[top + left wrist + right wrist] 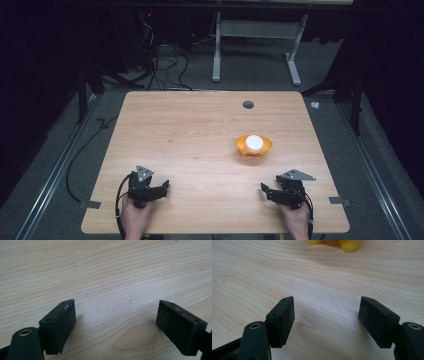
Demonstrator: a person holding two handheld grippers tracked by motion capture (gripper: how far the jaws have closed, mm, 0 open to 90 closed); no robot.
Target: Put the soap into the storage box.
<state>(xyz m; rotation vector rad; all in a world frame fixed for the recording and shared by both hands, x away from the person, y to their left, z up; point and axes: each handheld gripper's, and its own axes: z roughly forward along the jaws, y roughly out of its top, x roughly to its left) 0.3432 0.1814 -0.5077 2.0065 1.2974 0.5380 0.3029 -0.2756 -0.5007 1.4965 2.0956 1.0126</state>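
Observation:
A yellow-orange holder (254, 146) stands on the wooden table (200, 125), right of centre, with a white round object (254, 142) resting in its top. The holder's yellow feet (349, 245) peek in at the top edge of the right gripper view. My left gripper (161, 187) rests near the table's front left, held in a hand. Its jaws are wide apart over bare wood (116, 317), so it is open. My right gripper (265, 190) rests near the front right, short of the holder. It is open too, with nothing between its black pads (284, 320).
A small grey round disc (248, 104) sits in the tabletop near the far edge. Grey tape tabs (90, 204) mark the front corners. Behind the table are a white metal frame (255, 45) and loose cables (165, 65) on the carpet.

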